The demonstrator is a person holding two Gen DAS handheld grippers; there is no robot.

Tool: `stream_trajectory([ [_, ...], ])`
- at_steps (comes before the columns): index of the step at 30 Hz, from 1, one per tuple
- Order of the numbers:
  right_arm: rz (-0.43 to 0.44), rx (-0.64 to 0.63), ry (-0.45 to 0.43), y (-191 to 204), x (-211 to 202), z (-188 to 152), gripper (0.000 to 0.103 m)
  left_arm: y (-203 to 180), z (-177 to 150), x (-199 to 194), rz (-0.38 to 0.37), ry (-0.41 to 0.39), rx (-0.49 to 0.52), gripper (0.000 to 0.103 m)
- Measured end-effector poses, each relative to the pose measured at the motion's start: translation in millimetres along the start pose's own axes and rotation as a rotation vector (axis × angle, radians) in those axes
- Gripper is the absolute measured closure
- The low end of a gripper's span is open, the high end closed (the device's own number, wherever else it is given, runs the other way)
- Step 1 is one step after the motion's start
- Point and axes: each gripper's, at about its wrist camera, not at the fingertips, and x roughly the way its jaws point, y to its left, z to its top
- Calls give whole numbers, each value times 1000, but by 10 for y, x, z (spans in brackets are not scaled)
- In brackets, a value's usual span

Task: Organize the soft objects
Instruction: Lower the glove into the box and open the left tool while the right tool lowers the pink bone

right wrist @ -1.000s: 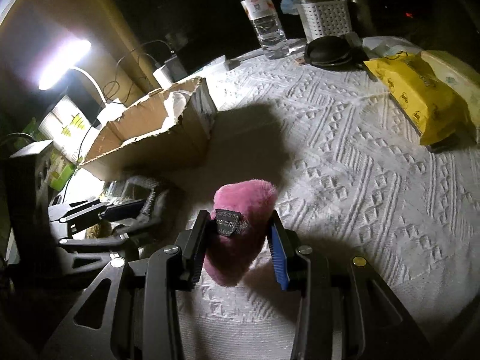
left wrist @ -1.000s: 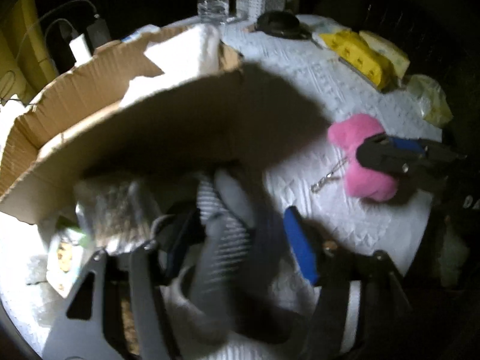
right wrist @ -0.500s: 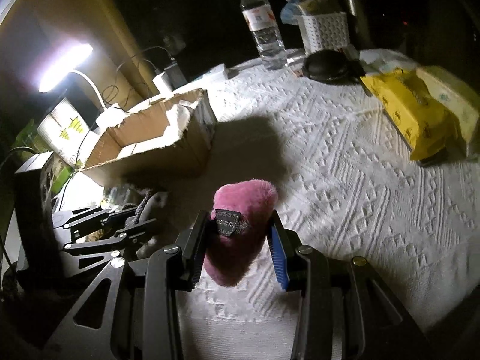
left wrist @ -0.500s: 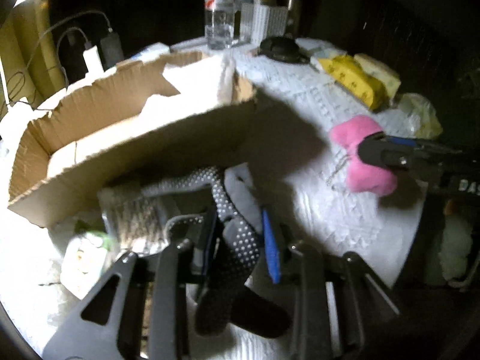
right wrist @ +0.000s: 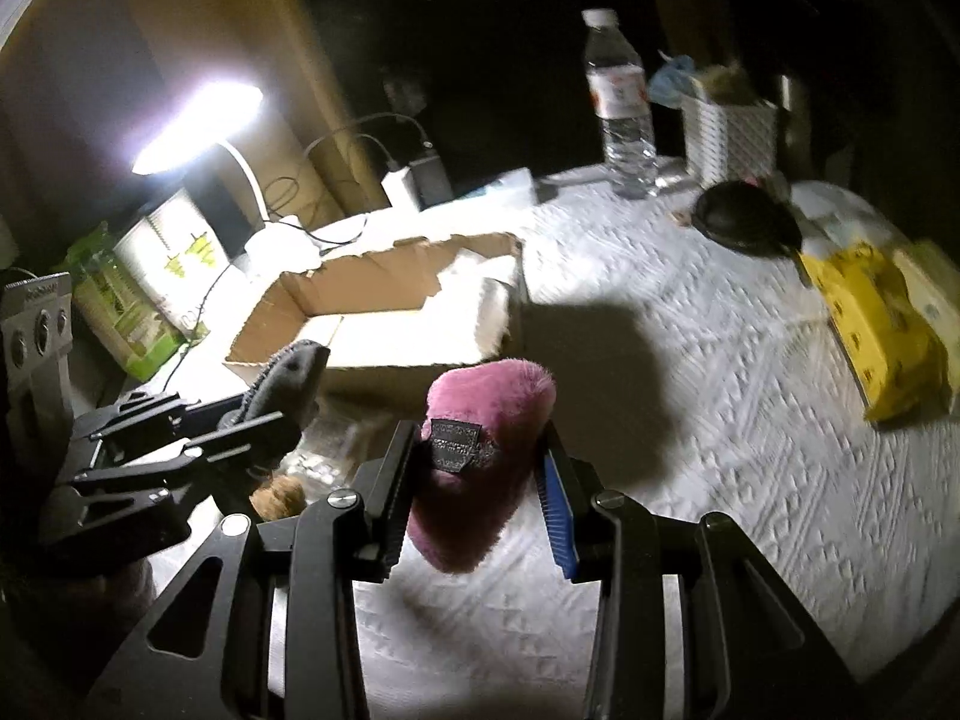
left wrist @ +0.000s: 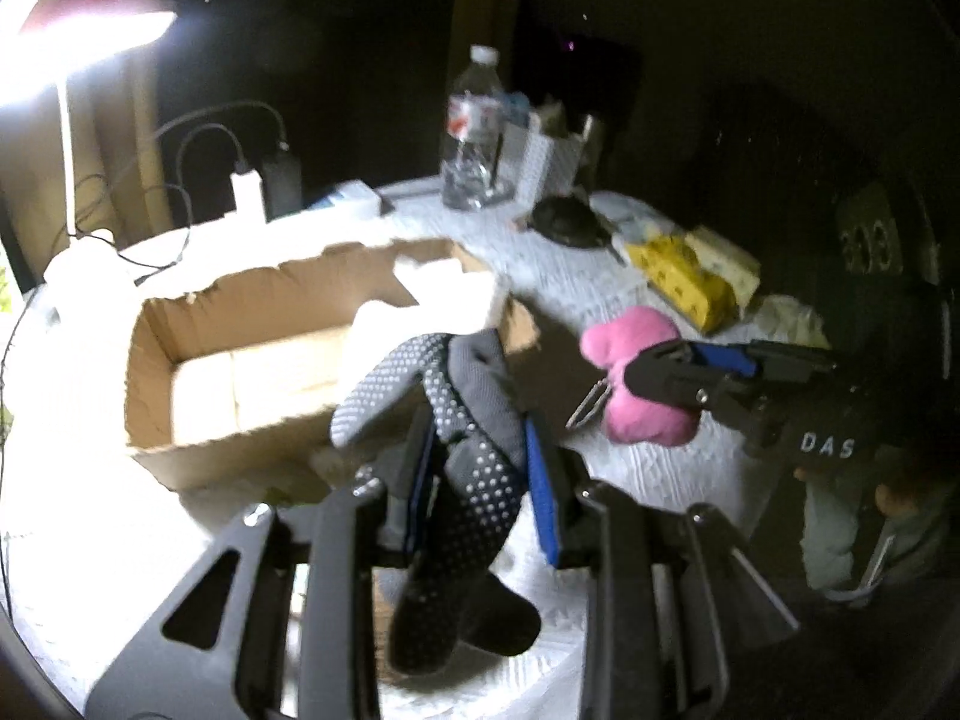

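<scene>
My left gripper (left wrist: 480, 474) is shut on a grey dotted sock (left wrist: 462, 462) and holds it up in front of the open cardboard box (left wrist: 180, 372). The sock hangs down between the jaws. My right gripper (right wrist: 474, 468) is shut on a pink plush toy (right wrist: 480, 462) and holds it above the white tablecloth (right wrist: 750, 420), right of the box (right wrist: 384, 288). The left wrist view shows the pink toy (left wrist: 636, 384) in the right gripper (left wrist: 648, 372). The right wrist view shows the sock (right wrist: 288, 384) in the left gripper (right wrist: 270, 414).
A desk lamp (right wrist: 198, 126) shines at the left. A water bottle (right wrist: 621, 108), a white basket (right wrist: 726, 132) and a black object (right wrist: 744, 222) stand at the back. Yellow packs (right wrist: 882, 330) lie at the right. Chargers and cables (left wrist: 258, 186) sit behind the box.
My left gripper has lifted the grey sock off the table and now holds it higher, level with the box. My right gripper has risen slightly with the pink toy.
</scene>
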Motion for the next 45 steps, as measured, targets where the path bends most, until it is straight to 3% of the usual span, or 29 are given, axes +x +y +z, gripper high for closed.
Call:
stream_trajectory([
  [23,63,-87,-29,414,250,539,63,566,444,-271,58,-113,-59,74],
  [34,92,-91,0,340,551,728,63,666,658,17,104,-117,-59,74],
  [45,94,-65,87,140,1034,715,63,790,669,571,101,-43,-90,74],
])
